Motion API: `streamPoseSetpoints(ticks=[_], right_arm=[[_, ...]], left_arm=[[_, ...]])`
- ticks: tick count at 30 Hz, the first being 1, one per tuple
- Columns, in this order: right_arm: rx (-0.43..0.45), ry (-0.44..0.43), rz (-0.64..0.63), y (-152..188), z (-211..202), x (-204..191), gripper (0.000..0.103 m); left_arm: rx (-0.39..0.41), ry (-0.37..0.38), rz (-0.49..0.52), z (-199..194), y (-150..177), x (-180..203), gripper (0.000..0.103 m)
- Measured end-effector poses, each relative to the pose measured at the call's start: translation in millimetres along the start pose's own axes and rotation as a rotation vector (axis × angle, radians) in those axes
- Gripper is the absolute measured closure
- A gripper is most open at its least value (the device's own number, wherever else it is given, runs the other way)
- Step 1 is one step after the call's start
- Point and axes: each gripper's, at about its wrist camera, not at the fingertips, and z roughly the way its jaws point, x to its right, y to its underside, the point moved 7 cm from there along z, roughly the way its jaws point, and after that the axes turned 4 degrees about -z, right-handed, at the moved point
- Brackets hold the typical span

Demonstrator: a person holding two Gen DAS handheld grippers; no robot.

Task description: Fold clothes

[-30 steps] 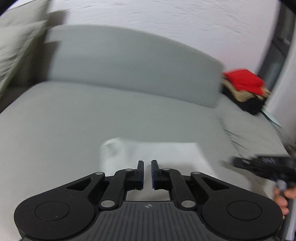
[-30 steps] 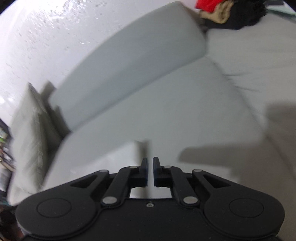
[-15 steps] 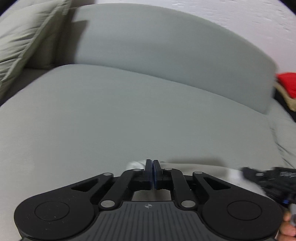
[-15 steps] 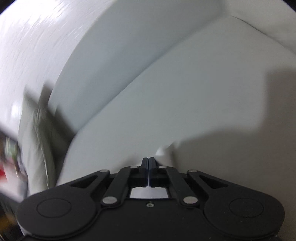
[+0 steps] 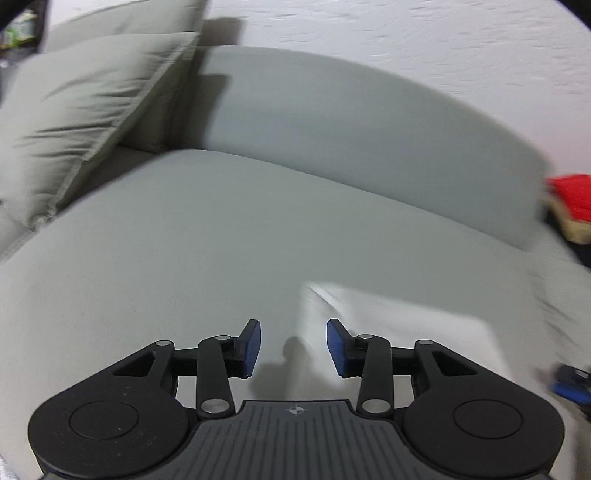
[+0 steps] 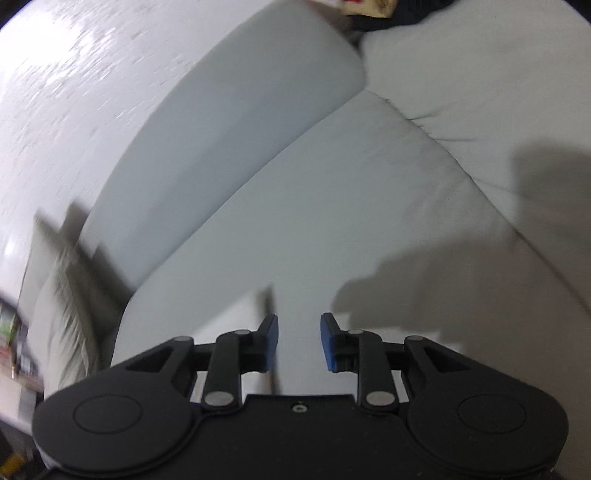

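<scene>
White garment [image 5: 399,325] flat on sofa seat [image 5: 184,251], edge below both grippers' opening jaws, nothing gripped.

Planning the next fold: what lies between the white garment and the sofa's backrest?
Nothing: in the left wrist view, only bare grey seat cushion stretches from the white garment to the backrest. The red clothes pile sits off to the side.

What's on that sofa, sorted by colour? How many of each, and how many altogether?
White: 1, the cloth lying flat on the seat
Beige: 2, the pillows at the sofa's end
Red: 1, a garment on the far pile
Tan: 1, a garment under the red one
Black: 1, a garment in that pile
Total: 6
</scene>
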Motion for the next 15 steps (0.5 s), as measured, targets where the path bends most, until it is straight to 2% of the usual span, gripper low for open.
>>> streamPoseSetpoints(ticks=[3, 5, 7, 10, 12, 13, 15], right_arm=[[-0.065, -0.04, -0.131, 20, -33, -19, 0.078], [-0.108, -0.089, -0.243, 41, -48, -39, 0.079], [-0.13, -0.115, -0.369, 63, -58, -60, 0.089], [-0.181, -0.116, -0.531, 91, -56, -84, 0.089], [-0.198, -0.034, -0.627, 107, -46, -84, 0.089], [-0.201, 0.013, -0.668, 114, -43, -82, 0.09], [-0.181, 0.018, -0.69, 120, -56, -83, 0.089]], left_arm=[[-0.068, 0.105, 0.036, -30, 33, 17, 0.076], [-0.095, 0.132, 0.077, -41, 53, 26, 0.084], [-0.112, 0.136, 0.132, -48, 69, 38, 0.086], [-0.141, 0.073, 0.271, -39, 85, 47, 0.086], [-0.179, 0.016, 0.357, -28, 93, 47, 0.086], [-0.188, 0.005, 0.357, -30, 94, 44, 0.086], [-0.205, -0.012, 0.347, -38, 96, 36, 0.086]])
